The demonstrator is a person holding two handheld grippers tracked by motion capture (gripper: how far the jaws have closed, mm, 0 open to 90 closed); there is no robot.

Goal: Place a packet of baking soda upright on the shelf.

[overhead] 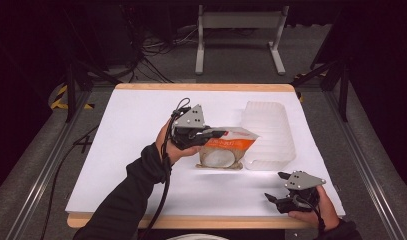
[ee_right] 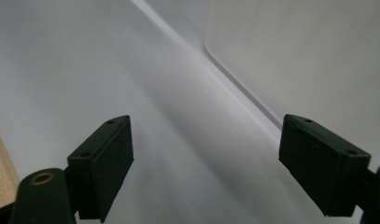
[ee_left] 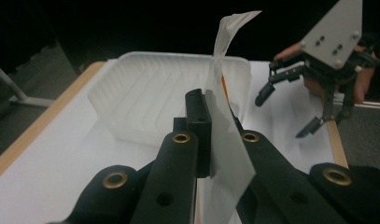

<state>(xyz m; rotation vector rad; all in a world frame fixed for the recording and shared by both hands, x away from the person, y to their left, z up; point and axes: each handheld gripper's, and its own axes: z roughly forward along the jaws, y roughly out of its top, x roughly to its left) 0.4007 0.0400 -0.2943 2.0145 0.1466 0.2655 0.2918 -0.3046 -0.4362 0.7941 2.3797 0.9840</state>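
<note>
Left claw (overhead: 218, 133) clamped on the top edge of a clear pouch (overhead: 225, 150) with an orange band – pouch sits mid-counter, bottom touching the white surface, just beside the translucent plastic tray (overhead: 269, 132). In the left gripper view the pouch's film (ee_left: 227, 121) is pinched between the jaws, tray (ee_left: 145, 93) behind it. Right claw (overhead: 272, 199) at the near right corner of the counter (overhead: 131, 150) – jaws spread wide, nothing between them, well apart from pouch and tray.
</note>
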